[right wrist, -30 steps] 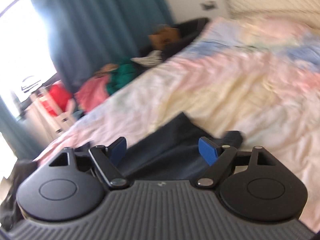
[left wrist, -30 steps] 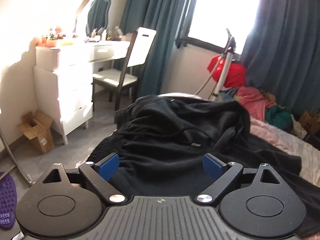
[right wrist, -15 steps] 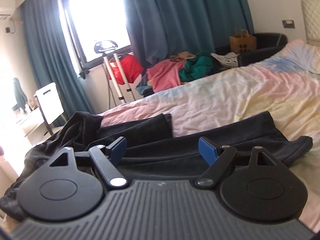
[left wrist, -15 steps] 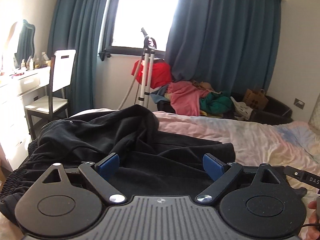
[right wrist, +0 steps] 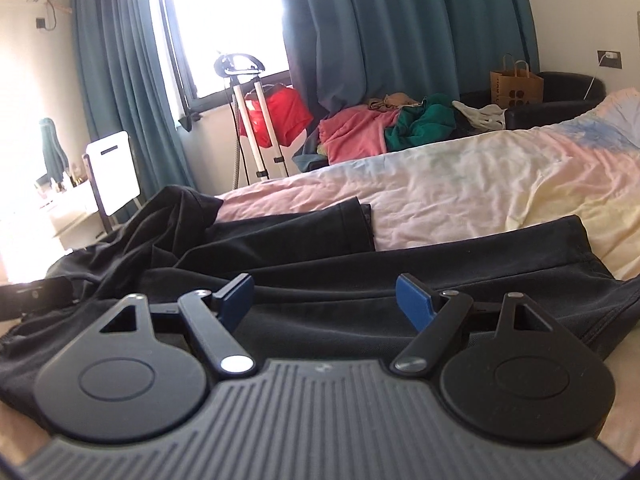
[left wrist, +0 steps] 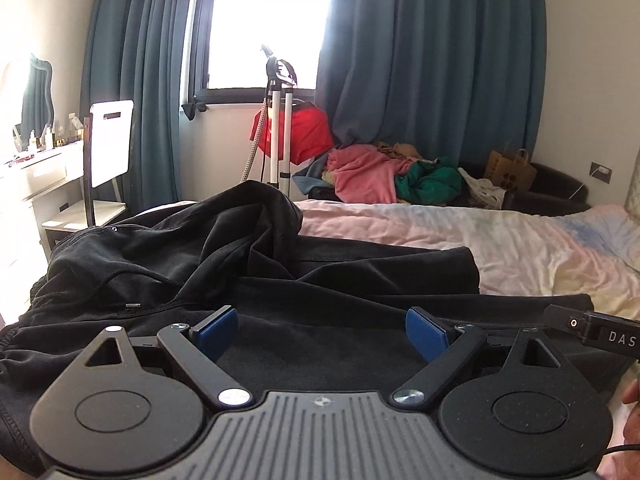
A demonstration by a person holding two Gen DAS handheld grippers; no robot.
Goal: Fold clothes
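One pair of black trousers (left wrist: 360, 280) lies spread on the bed (left wrist: 520, 240), its two legs pointing toward the window side and waist bunched. Two grippers: left gripper (left wrist: 320, 330) and right gripper (right wrist: 324, 300) both spread wide, holding nothing, just above the cloth.

Teal curtains (left wrist: 432, 60) flank bright window (left wrist: 268, 20); white chair (left wrist: 110, 144) left; pastel bed (right wrist: 480, 176)

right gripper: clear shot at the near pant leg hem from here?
Probably yes. The right gripper is open and empty just above the black pants; the near leg's hem lies flat on the bedsheet, nothing between.
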